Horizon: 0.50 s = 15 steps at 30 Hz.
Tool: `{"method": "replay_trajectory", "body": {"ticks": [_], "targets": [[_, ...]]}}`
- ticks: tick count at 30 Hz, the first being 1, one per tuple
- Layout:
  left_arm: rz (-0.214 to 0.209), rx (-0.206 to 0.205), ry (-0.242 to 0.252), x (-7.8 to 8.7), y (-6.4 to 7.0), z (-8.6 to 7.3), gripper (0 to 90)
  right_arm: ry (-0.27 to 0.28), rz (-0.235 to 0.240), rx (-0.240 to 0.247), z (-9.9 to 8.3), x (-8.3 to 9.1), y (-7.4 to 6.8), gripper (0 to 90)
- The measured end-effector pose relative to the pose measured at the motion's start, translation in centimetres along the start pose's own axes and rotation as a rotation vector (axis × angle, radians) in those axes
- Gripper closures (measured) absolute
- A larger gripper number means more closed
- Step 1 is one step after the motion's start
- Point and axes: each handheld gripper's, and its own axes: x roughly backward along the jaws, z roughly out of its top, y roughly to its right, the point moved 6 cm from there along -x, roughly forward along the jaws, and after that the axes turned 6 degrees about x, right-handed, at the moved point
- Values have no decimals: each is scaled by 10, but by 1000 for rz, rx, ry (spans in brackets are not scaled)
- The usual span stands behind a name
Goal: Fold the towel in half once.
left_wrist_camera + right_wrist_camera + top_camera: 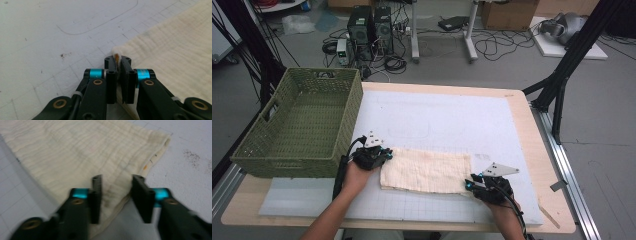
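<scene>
A cream folded cloth [427, 171] lies flat on the white gridded mat near the table's front. My left gripper [384, 154] sits at the cloth's left far corner, shut on that corner; the pinched fold of cloth [116, 54] pokes up between the jaws of the left gripper [119, 62]. My right gripper [469, 184] is at the cloth's right near corner. Its jaws stand open, one on each side of the corner of the cloth [75, 152], with the right gripper [117, 183] low over the fabric.
A green woven basket [301, 122] stands on the table's left side, close to my left hand. The white mat [447, 120] stretches behind the cloth. Cables and computer boxes [369, 27] lie on the floor beyond the table.
</scene>
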Motion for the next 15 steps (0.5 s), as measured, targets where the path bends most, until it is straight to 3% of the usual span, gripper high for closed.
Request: {"method": "replay_trajectory", "body": {"ticks": [2, 4, 6, 8, 11, 13, 15], "targets": [[10, 5, 3, 0, 1, 0, 844, -27, -59, 33, -1, 3, 4, 787], [9, 8, 3, 0, 1, 0, 840, -40, -74, 36, -2, 5, 4, 779], [9, 14, 4, 0, 0, 0, 812, -61, -95, 58, -2, 7, 3, 708], [4, 17, 10, 1, -2, 1, 723, -67, -99, 58, -1, 9, 3, 568], [-9, 51, 45, 3, -7, 3, 543, 26, -91, 11, 8, 14, 12, 413], [-17, 74, 65, 2, -9, 5, 470, 88, -89, -6, 19, 16, 21, 363], [-28, 86, 75, 1, -9, 6, 456, 117, -93, 1, 30, 12, 30, 329]]}}
